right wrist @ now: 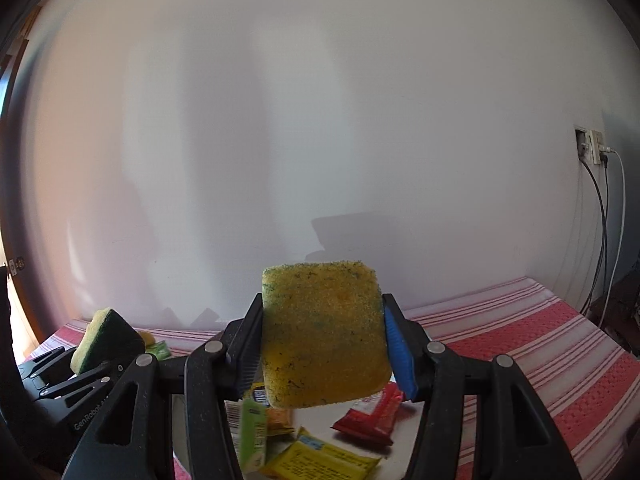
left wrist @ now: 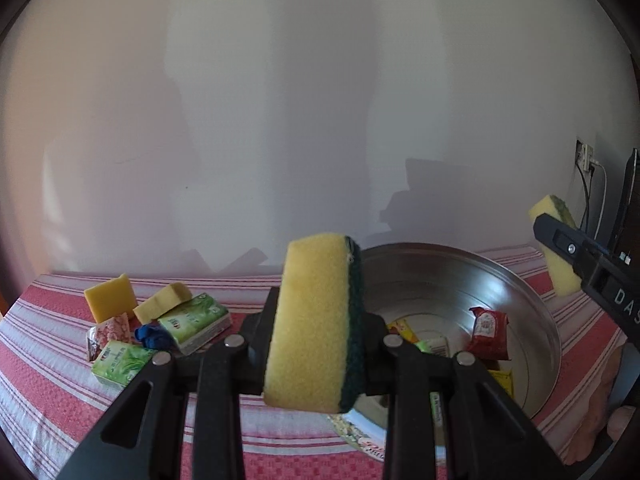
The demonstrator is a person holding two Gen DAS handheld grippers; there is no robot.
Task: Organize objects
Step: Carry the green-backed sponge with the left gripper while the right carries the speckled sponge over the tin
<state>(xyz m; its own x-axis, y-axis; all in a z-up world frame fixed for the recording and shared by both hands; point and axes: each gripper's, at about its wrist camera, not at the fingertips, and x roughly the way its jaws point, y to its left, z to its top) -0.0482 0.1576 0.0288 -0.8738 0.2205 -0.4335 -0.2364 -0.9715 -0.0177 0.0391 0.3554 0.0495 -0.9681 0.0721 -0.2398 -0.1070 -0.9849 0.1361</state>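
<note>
Left gripper (left wrist: pixel 316 344) clamped on a yellow sponge with dark green scouring layer (left wrist: pixel 316 320), held on edge, yellow face toward the camera, green layer on its right side, above the near left rim of the round shiny metal bowl (left wrist: pixel 520 296). Right gripper (right wrist: pixel 320 340) clamped on a second yellow sponge with green-speckled face (right wrist: pixel 324 332), squeezed between the black pad on the left and the blue pad (right wrist: pixel 398 356) on the right, held up over the bowl contents. In the bowl: red snack wrapper (left wrist: pixel 490 332), yellow sachets (right wrist: pixel 320 458), a green packet (right wrist: pixel 252 432), an orange packet (right wrist: pixel 278 418). In the left wrist view the right gripper enters from the right edge with its sponge above the bowl's far right rim. In the right wrist view the left gripper sits at lower left with its sponge. Bowl stands on the red and white striped tablecloth (left wrist: pixel 48 360). On the cloth left of the bowl, a loose pile: two plain yellow sponge blocks (left wrist: pixel 110 296), two green tissue packs (left wrist: pixel 196 320), a pink patterned packet (left wrist: pixel 110 332), a small blue crumpled item (left wrist: pixel 152 336), touching or overlapping each other. Plain white wall (left wrist: pixel 280 120) behind; wall socket with cables (right wrist: pixel 594 148) at right.
</note>
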